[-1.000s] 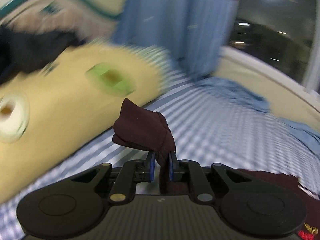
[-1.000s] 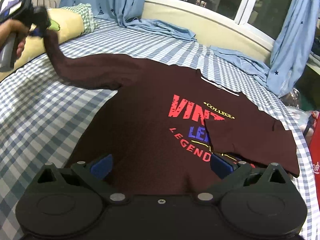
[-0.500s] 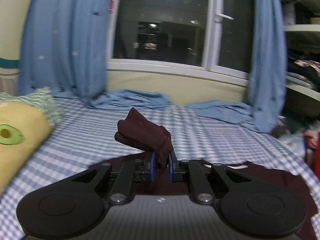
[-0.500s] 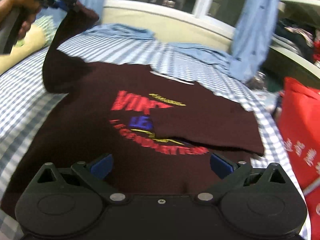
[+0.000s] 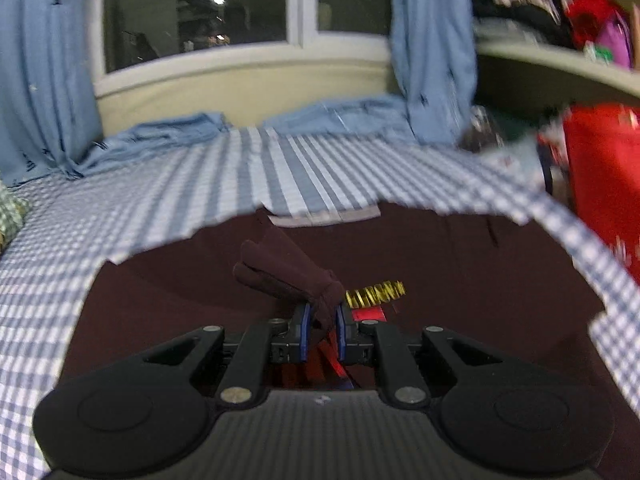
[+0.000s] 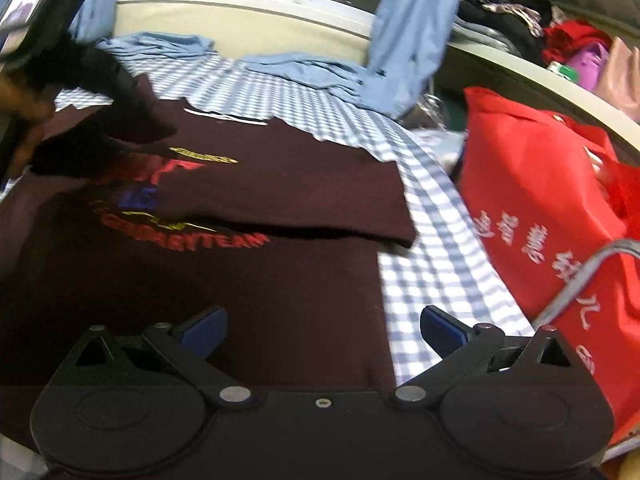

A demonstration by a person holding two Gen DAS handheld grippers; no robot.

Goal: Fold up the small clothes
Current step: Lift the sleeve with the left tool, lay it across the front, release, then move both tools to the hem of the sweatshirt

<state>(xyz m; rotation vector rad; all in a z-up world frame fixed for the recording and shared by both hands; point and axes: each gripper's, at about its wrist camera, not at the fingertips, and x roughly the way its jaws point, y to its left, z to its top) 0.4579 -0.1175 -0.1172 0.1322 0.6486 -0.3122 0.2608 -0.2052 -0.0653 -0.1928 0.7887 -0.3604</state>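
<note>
A dark maroon long-sleeved shirt (image 6: 248, 280) with a red, blue and yellow print (image 6: 180, 236) lies face up on the checked bed. Its right sleeve (image 6: 304, 200) is folded across the chest. My left gripper (image 5: 322, 320) is shut on the cuff of the left sleeve (image 5: 288, 276) and holds it above the shirt's chest (image 5: 460, 280). In the right wrist view the left gripper (image 6: 120, 80) sits at the upper left with the sleeve hanging from it. My right gripper (image 6: 324, 332) is open and empty above the shirt's lower part.
A red bag (image 6: 548, 224) with white characters stands at the bed's right edge. Light blue curtains (image 5: 432, 40) hang at the window, their ends lying on the blue checked sheet (image 5: 248, 176). A shelf (image 6: 560, 40) with clothes is at the far right.
My left gripper has carried the sleeve cuff from over the yellow pillow side rightward to above the shirt's chest. My right gripper has swung right, bringing the red bag into view.
</note>
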